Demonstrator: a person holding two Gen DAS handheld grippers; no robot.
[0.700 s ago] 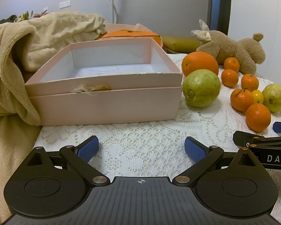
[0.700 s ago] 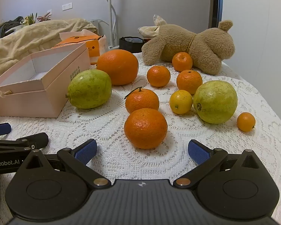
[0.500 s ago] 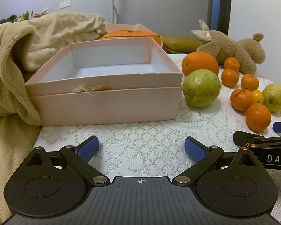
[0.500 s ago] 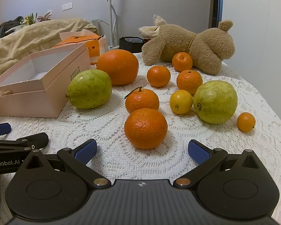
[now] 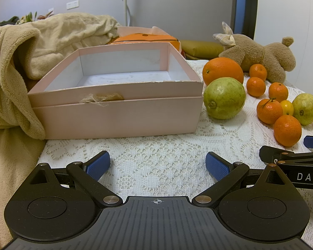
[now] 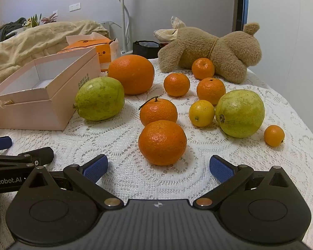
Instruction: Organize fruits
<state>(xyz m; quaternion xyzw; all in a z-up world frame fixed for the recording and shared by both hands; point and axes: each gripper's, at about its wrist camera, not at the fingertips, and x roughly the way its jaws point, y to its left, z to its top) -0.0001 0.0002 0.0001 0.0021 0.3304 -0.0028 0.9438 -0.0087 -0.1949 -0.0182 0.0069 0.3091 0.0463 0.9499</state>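
Note:
An empty pink box [image 5: 119,112] stands on the lace cloth, also in the right wrist view [image 6: 31,108]. To its right lie a green guava [image 6: 100,101], a big orange [image 6: 131,74], several tangerines, the nearest tangerine [image 6: 162,142], a yellow citrus [image 6: 201,113], a second guava [image 6: 240,113] and a tiny kumquat [image 6: 274,132]. My left gripper [image 5: 157,164] is open and empty, in front of the box. My right gripper [image 6: 158,167] is open and empty, just short of the nearest tangerine.
A brown plush toy [image 6: 215,50] lies at the back of the table. An orange carton [image 6: 98,45] sits behind the box. A beige blanket [image 5: 8,79] drapes at the left. The table's right edge [image 6: 302,125] is close to the kumquat.

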